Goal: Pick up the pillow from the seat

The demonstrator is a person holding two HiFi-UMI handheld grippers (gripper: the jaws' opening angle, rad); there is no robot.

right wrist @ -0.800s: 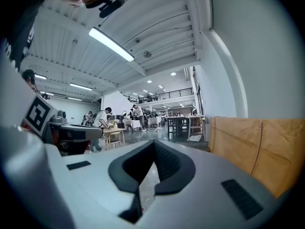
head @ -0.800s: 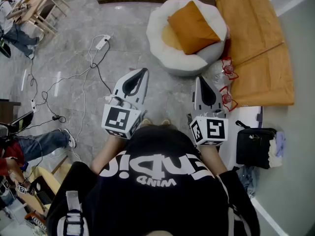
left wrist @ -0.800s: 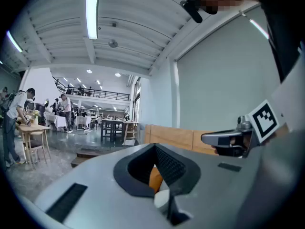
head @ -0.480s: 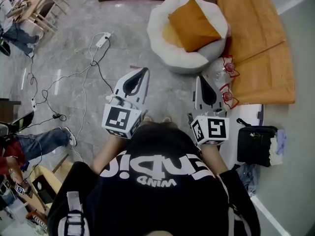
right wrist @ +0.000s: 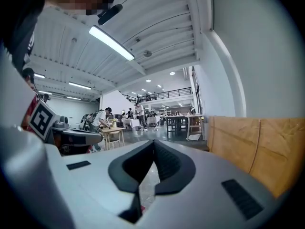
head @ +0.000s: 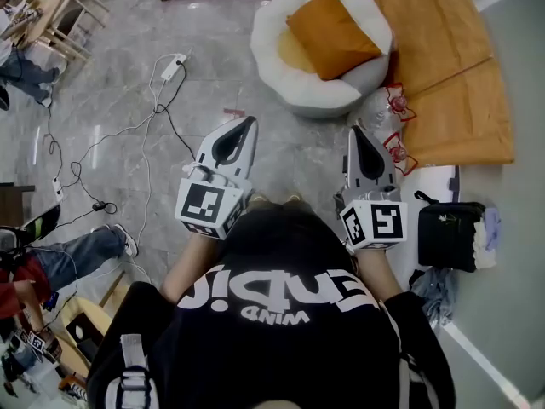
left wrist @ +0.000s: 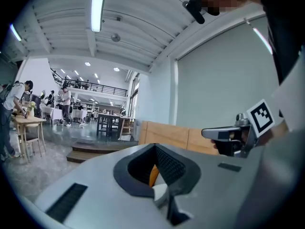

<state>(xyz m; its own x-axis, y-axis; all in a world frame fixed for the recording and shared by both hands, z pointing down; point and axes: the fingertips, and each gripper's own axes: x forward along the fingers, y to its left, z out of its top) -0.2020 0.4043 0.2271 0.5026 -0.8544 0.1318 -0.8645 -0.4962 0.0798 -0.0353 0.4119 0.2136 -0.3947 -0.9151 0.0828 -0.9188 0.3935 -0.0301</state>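
An orange pillow [head: 331, 32] lies tilted on a round white seat [head: 285, 71] on the floor ahead of me in the head view. My left gripper [head: 248, 123] is shut and empty, held at waist height well short of the seat. My right gripper [head: 358, 132] is also shut and empty, just below the seat's near right side. In the left gripper view a sliver of the orange pillow [left wrist: 152, 174] shows through the closed jaws. The right gripper view looks over the floor toward a far hall.
An orange mattress [head: 443, 66] leans at the right, with plastic bottles [head: 393, 143] beside it. A black bag [head: 449, 235] sits at my right. Cables and a power strip [head: 169, 65] trail over the floor at left. People sit at the left edge by a wooden table [head: 53, 11].
I have stepped slightly toward the seat; it sits a bit higher in view. The right gripper has shifted a little right and forward. Both stay shut.
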